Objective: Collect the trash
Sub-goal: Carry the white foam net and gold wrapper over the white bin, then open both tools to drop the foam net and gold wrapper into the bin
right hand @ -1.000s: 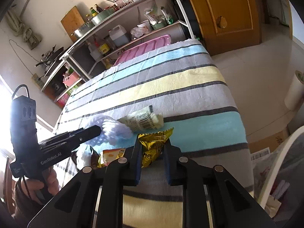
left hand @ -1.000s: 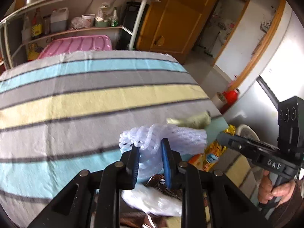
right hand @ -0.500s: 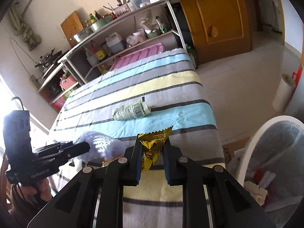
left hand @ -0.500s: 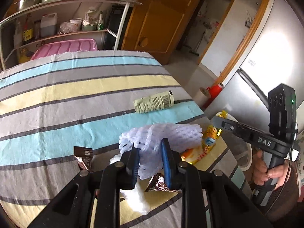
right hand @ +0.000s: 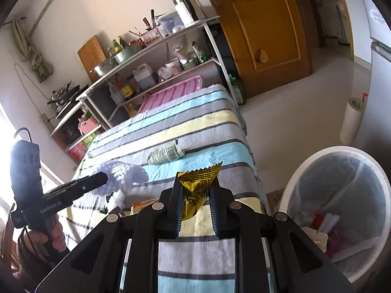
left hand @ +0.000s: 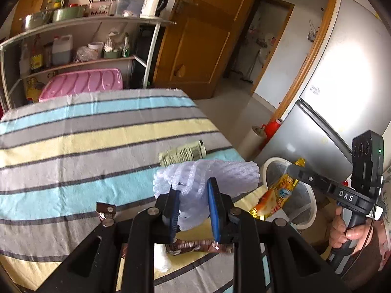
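Observation:
My left gripper [left hand: 193,195] is shut on a white foam fruit net [left hand: 220,173] and holds it above the striped table [left hand: 73,146]. My right gripper [right hand: 195,195] is shut on a gold snack wrapper [right hand: 195,190], held above the table's right edge; the wrapper also shows in the left wrist view [left hand: 278,193]. A white trash bin [right hand: 342,210] with a clear liner and some trash stands on the floor right of the table. A crumpled green label packet [left hand: 183,155] lies on the table. A brown wrapper [left hand: 193,245] and a small brown sachet [left hand: 106,211] lie below my left gripper.
A metal shelf rack [right hand: 146,68] with bottles and pots stands behind the table, with a pink lid [left hand: 80,85] leaning on it. A wooden door [right hand: 264,29], a silver fridge [left hand: 330,112] and a paper roll [right hand: 352,119] are to the right.
Both grippers have risen and swung right toward the bin, carrying the foam net and the gold wrapper. The bin now fills more of the right wrist view.

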`<state>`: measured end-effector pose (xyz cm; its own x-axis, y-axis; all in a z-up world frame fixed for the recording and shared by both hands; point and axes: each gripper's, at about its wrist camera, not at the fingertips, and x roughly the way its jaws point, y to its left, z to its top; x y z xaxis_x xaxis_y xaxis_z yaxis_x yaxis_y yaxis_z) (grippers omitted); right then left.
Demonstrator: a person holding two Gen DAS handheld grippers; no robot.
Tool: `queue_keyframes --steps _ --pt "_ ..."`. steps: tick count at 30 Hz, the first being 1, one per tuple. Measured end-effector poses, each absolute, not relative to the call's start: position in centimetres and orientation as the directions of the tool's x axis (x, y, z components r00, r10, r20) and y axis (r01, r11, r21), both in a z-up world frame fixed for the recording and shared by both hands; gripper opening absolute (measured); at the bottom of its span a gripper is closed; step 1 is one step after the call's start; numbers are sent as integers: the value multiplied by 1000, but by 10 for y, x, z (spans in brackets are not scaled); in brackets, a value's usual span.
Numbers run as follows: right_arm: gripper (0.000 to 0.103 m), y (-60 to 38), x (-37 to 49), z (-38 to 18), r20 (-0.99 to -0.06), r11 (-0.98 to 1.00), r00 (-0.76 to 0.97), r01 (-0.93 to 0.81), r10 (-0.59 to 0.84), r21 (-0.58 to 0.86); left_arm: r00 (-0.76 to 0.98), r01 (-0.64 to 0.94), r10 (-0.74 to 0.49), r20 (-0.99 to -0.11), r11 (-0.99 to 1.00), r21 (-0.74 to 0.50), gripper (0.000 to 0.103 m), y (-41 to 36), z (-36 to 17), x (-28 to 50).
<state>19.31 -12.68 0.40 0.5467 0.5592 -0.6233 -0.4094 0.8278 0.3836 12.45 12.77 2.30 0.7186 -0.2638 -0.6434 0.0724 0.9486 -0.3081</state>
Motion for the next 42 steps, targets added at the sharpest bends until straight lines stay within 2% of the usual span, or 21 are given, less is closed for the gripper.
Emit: queue_keyframes --steps 9,23,32,41,42 --pt "20 -175 172 15 -597 854 611 -352 519 382 708 152 -328 -626 936 -318 23 88 31 130" --pt "20 -288 160 5 -653 941 693 -118 306 316 573 364 -494 -654 868 -337 23 -40 16 161" --pt "20 -322 164 -18 -701 965 683 -21 205 261 506 406 -504 -700 855 -322 23 -91 -4 176" --pt "20 -333 186 -47 -760 983 636 13 131 181 475 393 -444 -760 880 -269 24 -120 -27 194" --pt "21 -332 188 -50 -767 986 631 12 121 165 477 394 -441 -760 881 -264 26 -122 -28 194"
